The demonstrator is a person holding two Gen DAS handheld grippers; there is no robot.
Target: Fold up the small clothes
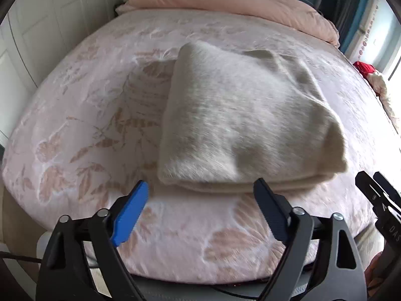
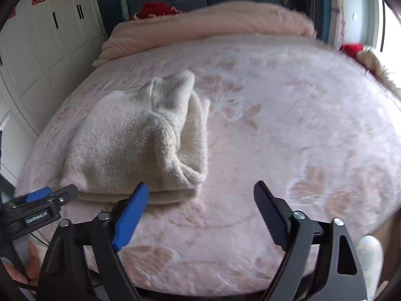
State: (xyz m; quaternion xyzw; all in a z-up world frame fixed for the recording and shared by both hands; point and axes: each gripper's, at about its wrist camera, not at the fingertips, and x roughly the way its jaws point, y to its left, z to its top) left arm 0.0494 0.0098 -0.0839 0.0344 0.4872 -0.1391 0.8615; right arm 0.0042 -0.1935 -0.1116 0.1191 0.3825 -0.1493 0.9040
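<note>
Your left gripper (image 1: 200, 188) sits closest to the lens, jaws spread wide and holding nothing, tips just short of the near edge of the sweater (image 1: 240, 115). Your right gripper (image 2: 201, 190) is likewise released and empty, over bare bedspread (image 2: 300, 125). The sweater is a cream fuzzy bundle, already folded into a stack of layers, lying on the bedspread straight ahead of the left gripper and ahead-left of the right one. Its long axis runs away from you, toward the pink duvet (image 1: 238, 0) at the head of the bed. The left gripper is nearer: its right finger already overlaps the stacked near hem, while the right gripper's blue finger (image 2: 130, 215) only reaches the bundle's right corner. The right side looks lumpy, a loose flap standing up, so I'd judge one more tidy fold is left. The far edge is blurred, the layers under the top can't be counted, and your hands are mostly cut off
</note>
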